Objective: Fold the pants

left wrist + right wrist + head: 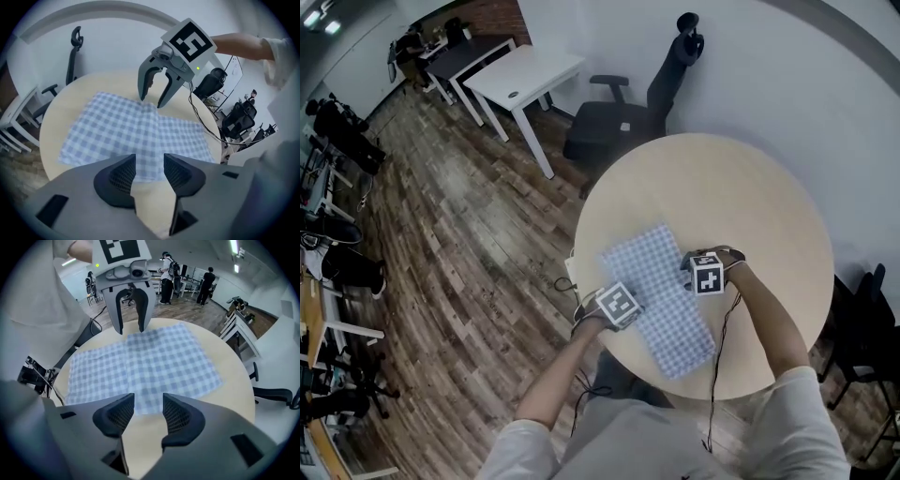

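We see a round wooden surface (750, 187) with the pants (659, 267) lying on its near half. One short end of them comes close to the rim in front of the person.

The left gripper (149, 171) and the right gripper (148, 411) stand at the two long sides of the cloth and face each other across it. Both point down, and both have the jaws spread. Between the pads of each there is only bare wood, and the hem of the cloth lies just beyond the tips.

In our judgement, the first risk is a bad pinch. If the jaws close where they stand now, they may meet on the wood and miss the hem, or they may take only the top layer. The fold would then open when it is lifted. A second risk is an uneven lift (one side higher or sooner than the other), which would make the fold crooked. A pull toward the person could also drag the near end over the rim.

The pants are of thin blue and white check. They lie flat and smooth, in a nearly rectangular shape. A straight line runs across the middle from one gripper to the other, but it is possibly a seam or a crease, and the views are too soft for us to decide.
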Available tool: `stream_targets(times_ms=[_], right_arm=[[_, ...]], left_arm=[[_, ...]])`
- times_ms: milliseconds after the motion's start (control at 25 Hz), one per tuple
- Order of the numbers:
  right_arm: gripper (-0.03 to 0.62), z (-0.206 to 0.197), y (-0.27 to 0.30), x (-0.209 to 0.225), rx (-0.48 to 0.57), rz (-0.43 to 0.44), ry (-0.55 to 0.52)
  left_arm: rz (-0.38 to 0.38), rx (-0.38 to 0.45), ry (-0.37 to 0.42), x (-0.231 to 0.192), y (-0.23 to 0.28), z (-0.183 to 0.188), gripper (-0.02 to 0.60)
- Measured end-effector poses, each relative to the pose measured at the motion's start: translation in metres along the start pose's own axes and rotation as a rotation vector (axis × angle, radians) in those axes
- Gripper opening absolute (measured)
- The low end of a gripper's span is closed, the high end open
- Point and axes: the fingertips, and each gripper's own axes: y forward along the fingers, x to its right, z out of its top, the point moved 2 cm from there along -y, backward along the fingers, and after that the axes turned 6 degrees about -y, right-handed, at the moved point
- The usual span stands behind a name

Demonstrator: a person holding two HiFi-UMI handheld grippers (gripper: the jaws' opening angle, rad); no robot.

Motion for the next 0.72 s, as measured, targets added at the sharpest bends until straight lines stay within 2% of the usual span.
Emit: stream_targets(times_ms=[120,240,480,640,720], right_arm=[[0.225,0.01,-0.017,0.038,0.038,-0.007,0.02],[0.238,0.019,-0.02,0.076,0.044,0.001,0.003],[0.252,0.031,0.008,0.15,-0.003,0.072,-0.027],[0.253,0.026,0.032,0.174,-0.024,0.18,-0.012],[0.253,0.022,0.044,0.181,-0.029,0.241,0.005]], left_arm=[[0.01,0.057,-0.048,-0.04,-0.022,0.018,0.186],[0.037,0.068,-0.073,-0.084,-0.035,0.03,0.186],[0.03,0.039,-0.039,-0.162,-0.033,0.047,0.199],[-0.024,-0.074,-0.033,-0.19,-0.014,0.041,0.209],[-0.093,-0.071,-0.017,-0.195,-0.001,0.047,0.212]])
